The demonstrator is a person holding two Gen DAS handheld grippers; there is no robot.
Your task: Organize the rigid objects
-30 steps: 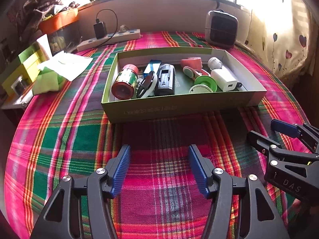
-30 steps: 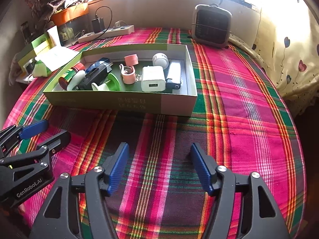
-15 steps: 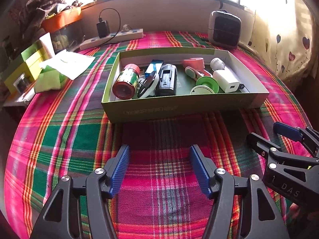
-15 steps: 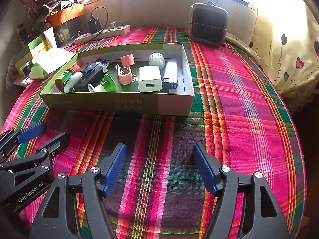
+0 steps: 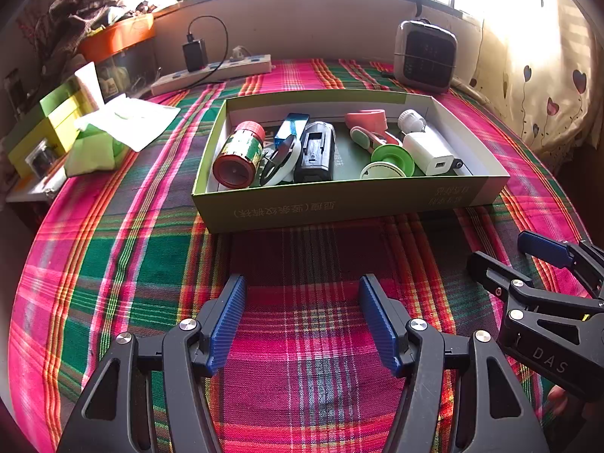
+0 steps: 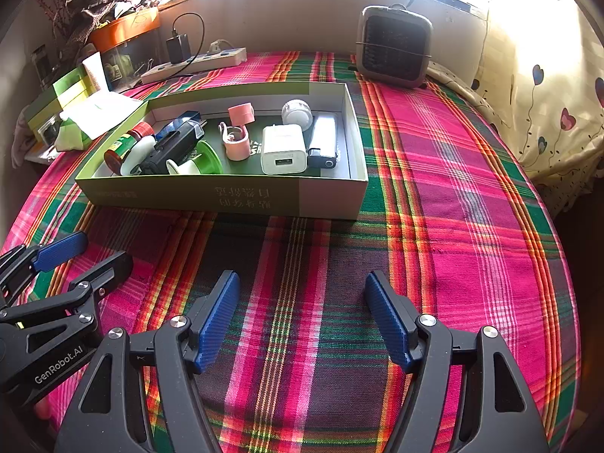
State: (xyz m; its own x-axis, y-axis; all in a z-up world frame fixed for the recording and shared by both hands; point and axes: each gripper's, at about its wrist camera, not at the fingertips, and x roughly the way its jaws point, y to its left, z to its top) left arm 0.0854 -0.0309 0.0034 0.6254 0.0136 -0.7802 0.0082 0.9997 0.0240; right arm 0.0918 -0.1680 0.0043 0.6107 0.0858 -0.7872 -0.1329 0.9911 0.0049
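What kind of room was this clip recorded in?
Probably a lived-in home room, not a lab: a plaid cloth covers the surface, a heart-print curtain hangs by a sunny window, and a small heater and power strip sit behind.

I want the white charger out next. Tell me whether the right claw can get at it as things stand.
Probably yes. The right claw is open and empty, the box has no lid, and the white charger lies uncovered, though the lighter sits close beside it.
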